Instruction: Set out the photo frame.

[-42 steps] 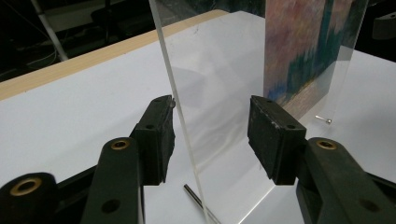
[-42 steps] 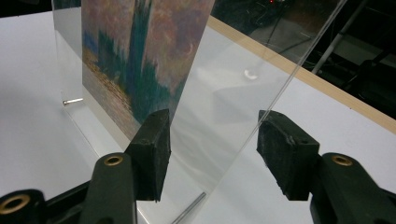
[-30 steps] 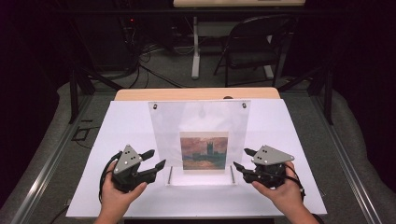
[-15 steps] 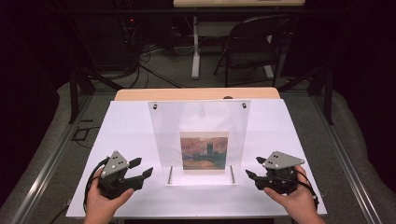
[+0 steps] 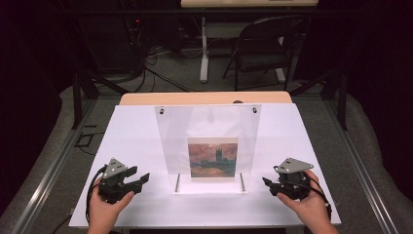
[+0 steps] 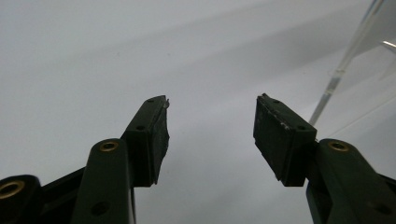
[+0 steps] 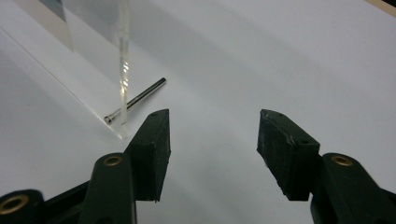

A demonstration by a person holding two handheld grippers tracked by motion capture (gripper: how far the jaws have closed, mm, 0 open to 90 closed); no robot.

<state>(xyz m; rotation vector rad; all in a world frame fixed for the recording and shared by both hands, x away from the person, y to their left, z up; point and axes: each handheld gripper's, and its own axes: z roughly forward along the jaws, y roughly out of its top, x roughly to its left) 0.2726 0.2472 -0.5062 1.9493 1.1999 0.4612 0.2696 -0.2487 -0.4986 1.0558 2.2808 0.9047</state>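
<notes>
Grippers rest low at the near edge of the white table (image 5: 136, 131). The left gripper (image 5: 142, 178) sits in the person's left hand (image 5: 104, 207), jaws apart with nothing between them; the left gripper view confirms bare table surface between the pads. The right gripper (image 5: 267, 182), in the right hand (image 5: 306, 207), likewise stands with jaws parted and nothing gripped. Between the two, slightly farther back, a clear acrylic stand (image 5: 209, 124) rises upright on its base and holds a small painting print (image 5: 213, 157) at its lower middle. The right gripper view adds detail: a thin metal pin (image 7: 136, 100) lying on the stand's base just beside the upright pane's edge. Beyond the table stands a folding chair (image 5: 265, 48).
</notes>
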